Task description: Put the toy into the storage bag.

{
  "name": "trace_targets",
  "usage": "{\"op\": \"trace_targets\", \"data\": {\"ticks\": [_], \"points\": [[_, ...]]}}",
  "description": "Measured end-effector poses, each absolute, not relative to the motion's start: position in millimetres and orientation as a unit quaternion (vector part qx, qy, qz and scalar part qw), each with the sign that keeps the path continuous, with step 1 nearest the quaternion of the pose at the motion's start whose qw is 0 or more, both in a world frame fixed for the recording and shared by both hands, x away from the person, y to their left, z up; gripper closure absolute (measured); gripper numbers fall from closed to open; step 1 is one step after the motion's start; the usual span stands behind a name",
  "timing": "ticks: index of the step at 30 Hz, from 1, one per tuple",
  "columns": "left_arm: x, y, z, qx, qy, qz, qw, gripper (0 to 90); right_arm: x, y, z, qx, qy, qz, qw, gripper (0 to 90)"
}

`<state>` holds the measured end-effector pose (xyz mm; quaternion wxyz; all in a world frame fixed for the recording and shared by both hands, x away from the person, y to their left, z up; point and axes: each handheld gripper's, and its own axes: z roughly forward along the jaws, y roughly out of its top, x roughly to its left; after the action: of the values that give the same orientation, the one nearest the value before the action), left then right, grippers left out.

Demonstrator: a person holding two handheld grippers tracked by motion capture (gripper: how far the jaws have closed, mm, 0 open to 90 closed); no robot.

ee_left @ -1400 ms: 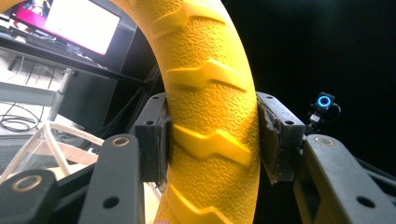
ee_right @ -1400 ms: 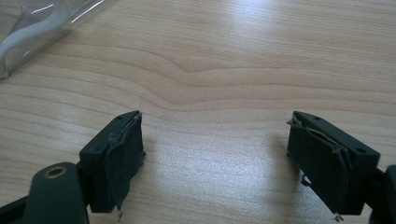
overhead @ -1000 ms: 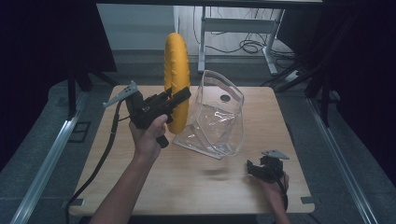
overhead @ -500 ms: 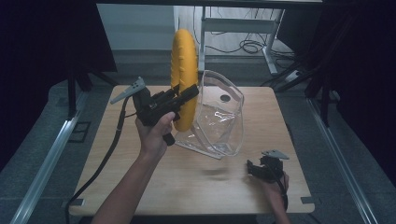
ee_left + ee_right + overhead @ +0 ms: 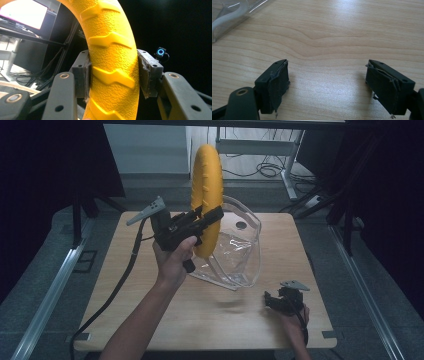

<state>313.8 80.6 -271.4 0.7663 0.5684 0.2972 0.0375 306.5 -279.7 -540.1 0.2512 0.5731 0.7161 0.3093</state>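
Yellow ring point(image 5: 206, 195), tyre-like with raised tread, is up in the air, standing on edge, clamped by my left gripper point(image 5: 207, 216) at its lower half. High view gives the whole ring, its top well above the gripper and its bottom dropping just past my left hand point(image 5: 173, 256). Left gripper view gives only the grip: both jaws pressed flat on either side of the yellow ring's point(image 5: 112, 62) pebbled band, left gripper point(image 5: 113, 72) closed tight on it, treads running up and down between the pads. Behind it in that view, dark room, a bright screen point(image 5: 23, 12) to the upper left and a small blue-lit device point(image 5: 160, 51) past the right jaw. Just beyond the ring in the high view, a clear plastic bag point(image 5: 235, 251) stands open on the wooden table point(image 5: 150, 320), touching or nearly touching the ring's lower edge, can't tell which. My right gripper point(image 5: 270, 299) rests low on the table, well apart from the ring, near the front right corner. Right gripper view: right gripper point(image 5: 327, 82) jaws spread wide, nothing between them but bare table point(image 5: 332, 40), with a corner of the clear plastic bag point(image 5: 234, 15) ahead to the upper left.
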Motion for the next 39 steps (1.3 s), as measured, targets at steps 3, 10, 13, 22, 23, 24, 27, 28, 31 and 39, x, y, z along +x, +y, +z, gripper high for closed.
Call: {"op": "trace_targets", "data": {"ticks": [3,10,13,22,23,24,27,28,31,39], "points": [[313,75,-267,0.57,0.292,0.037,0.767,50.8,307,-280,-540,0.574,0.716,0.309,0.251,18.9],[314,59,-263,0.574,0.282,0.029,0.768,50.8,307,-280,-540,0.574,0.716,0.308,0.251,18.9],[316,53,-262,0.576,0.279,0.025,0.768,50.8,307,-280,-540,0.573,0.716,0.308,0.251,18.9],[323,36,-262,0.577,0.277,0.012,0.768,50.8,307,-280,-540,0.573,0.716,0.308,0.251,19.0],[324,35,-262,0.577,0.277,0.009,0.768,50.8,307,-280,-540,0.573,0.716,0.308,0.251,19.0],[325,34,-262,0.578,0.277,0.007,0.768,50.8,307,-280,-540,0.573,0.716,0.308,0.252,19.0],[327,29,-263,0.58,0.277,0.003,0.766,50.8,307,-280,-540,0.573,0.717,0.308,0.252,19.0],[328,27,-263,0.58,0.277,0.0,0.766,50.8,307,-280,-540,0.573,0.717,0.308,0.252,19.0],[330,24,-264,0.58,0.278,-0.002,0.766,50.8,307,-280,-540,0.573,0.717,0.309,0.251,19.0],[338,16,-279,0.579,0.29,-0.014,0.762,50.8,307,-280,-540,0.573,0.717,0.309,0.251,19.1]]}}
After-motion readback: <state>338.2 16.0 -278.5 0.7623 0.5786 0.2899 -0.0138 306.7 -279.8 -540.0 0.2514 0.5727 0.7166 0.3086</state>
